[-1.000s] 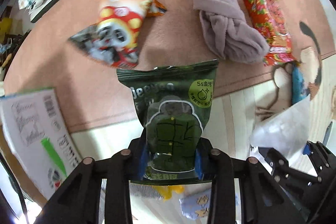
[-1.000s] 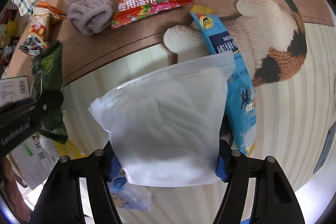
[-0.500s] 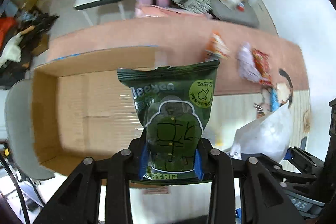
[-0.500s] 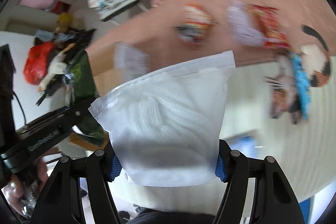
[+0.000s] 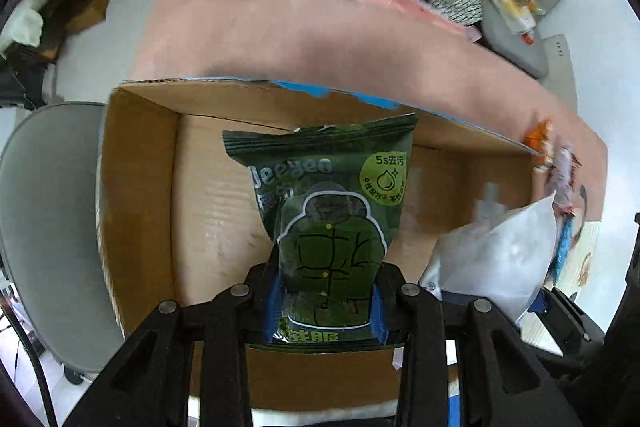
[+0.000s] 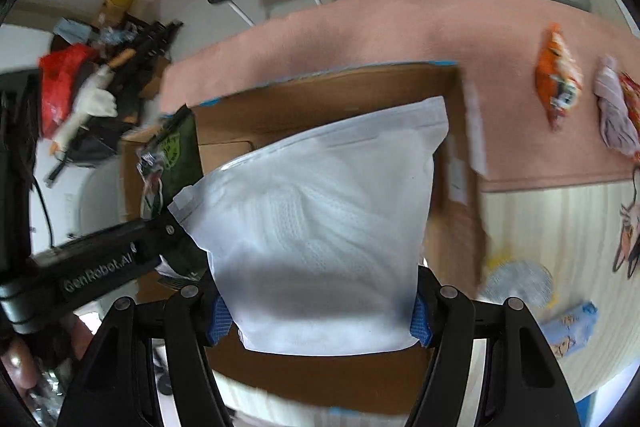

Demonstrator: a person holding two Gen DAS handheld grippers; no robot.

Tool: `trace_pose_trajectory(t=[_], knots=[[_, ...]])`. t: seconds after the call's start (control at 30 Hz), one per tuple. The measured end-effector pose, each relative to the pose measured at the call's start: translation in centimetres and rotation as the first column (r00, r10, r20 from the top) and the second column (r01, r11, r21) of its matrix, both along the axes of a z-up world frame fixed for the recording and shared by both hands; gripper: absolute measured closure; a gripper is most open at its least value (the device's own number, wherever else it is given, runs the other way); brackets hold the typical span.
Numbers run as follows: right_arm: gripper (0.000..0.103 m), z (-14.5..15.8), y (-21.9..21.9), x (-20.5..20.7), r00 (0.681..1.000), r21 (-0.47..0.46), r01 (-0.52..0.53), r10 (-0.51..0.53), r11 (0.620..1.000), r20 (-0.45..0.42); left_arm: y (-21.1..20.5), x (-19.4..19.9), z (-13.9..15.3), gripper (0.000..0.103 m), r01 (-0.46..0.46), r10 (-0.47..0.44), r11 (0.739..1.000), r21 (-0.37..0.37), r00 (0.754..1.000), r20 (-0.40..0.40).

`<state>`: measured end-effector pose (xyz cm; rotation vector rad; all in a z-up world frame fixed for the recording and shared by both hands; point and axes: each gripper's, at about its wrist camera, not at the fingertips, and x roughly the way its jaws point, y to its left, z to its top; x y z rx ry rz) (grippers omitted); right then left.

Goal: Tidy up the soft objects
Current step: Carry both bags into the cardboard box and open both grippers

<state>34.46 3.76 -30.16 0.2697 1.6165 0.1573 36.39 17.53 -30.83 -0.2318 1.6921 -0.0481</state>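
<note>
Compared with 0.5 s ago: cardboard box (image 5: 140,195) larger and more central in both wrist views, its floor now filling the area behind each held item; pink rug (image 5: 320,39) pushed toward 12 o'clock. One second ago, no box in view, only rug and loose packs.

Left gripper (image 5: 325,301): clamped on lower part of green packet (image 5: 332,219), blue pads pressed against both side edges. Packet upright in left wrist view, long axis 6 to 12 o'clock, crimped top seal toward 12, printed jacket face to camera. Held over the box interior.

Right gripper (image 6: 320,315): closed narrowly on bottom of white zip bag (image 6: 316,227), blue pads touching both lower corners. Bag long axis roughly 6 to 12, zip edge uppermost and slanting up toward 1 o'clock; knit white fabric visible through the film. Also over the box opening.

In right wrist view, green packet at 9 o'clock just beside the bag. In left wrist view, bag at 3 o'clock.

Left on rug at 2 to 3 o'clock of right view: orange snack pack (image 6: 558,83), mauve cloth bundle (image 6: 614,111) next to it. Blue packet (image 6: 568,323) on pale floor at 4 o'clock, blurred.
</note>
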Motion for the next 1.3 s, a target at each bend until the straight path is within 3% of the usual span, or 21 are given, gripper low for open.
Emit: trace_pose_trajectory(t=[0.1,0.33,0.5,0.63,0.67,0.73,0.83,0.9,1.17,1.3], knots=[[0.033,-2.9,1.5,1.7,1.000,-0.034,-0.014,0.013,0.999,-0.027,1.4,1.1,-2.3,0.071,0.020,-0.021,1.000,-0.016,0.999,-0.047],[0.033,-8.1,2.6,3.5,0.998,-0.085,-0.036,0.031,0.996,-0.056,0.2,2.7,-6.8,0.071,0.094,-0.099,0.994,-0.048,0.987,-0.130],[0.031,-10.4,3.4,4.1,0.996,-0.107,-0.066,0.059,0.992,-0.066,0.0,3.0,-8.3,0.070,0.096,-0.105,0.994,-0.058,0.981,-0.161],[0.021,-11.5,2.7,4.1,0.995,-0.106,-0.069,0.060,0.992,-0.085,-0.4,2.8,-7.9,0.066,0.095,-0.098,0.995,-0.028,0.981,-0.167],[0.019,-11.1,2.5,3.9,0.995,-0.110,-0.067,0.058,0.992,-0.084,-0.5,2.7,-7.6,0.064,0.090,-0.094,0.996,-0.028,0.982,-0.166],[0.004,-10.3,2.6,4.0,0.995,-0.110,-0.071,0.063,0.991,-0.072,-0.2,2.4,-6.0,0.038,0.076,-0.077,0.997,-0.015,0.988,-0.137],[0.000,-7.6,2.8,3.2,0.995,-0.134,-0.093,0.089,0.987,-0.035,-0.1,1.6,-2.8,0.013,0.086,-0.084,0.996,0.031,0.995,-0.054],[0.000,-6.0,2.7,2.4,0.995,-0.146,-0.101,0.100,0.984,-0.013,0.1,0.6,-0.5,0.005,0.088,-0.088,0.994,0.069,0.996,-0.001],[0.000,1.4,1.5,-2.8,0.988,-0.201,-0.099,0.120,0.975,0.095,1.1,-5.7,6.5,0.001,0.067,-0.099,0.982,0.176,0.978,0.183],[0.000,4.3,1.6,-4.7,0.982,-0.214,-0.091,0.123,0.973,0.142,2.3,-7.3,7.8,0.001,0.048,-0.092,0.982,0.185,0.968,0.235]])
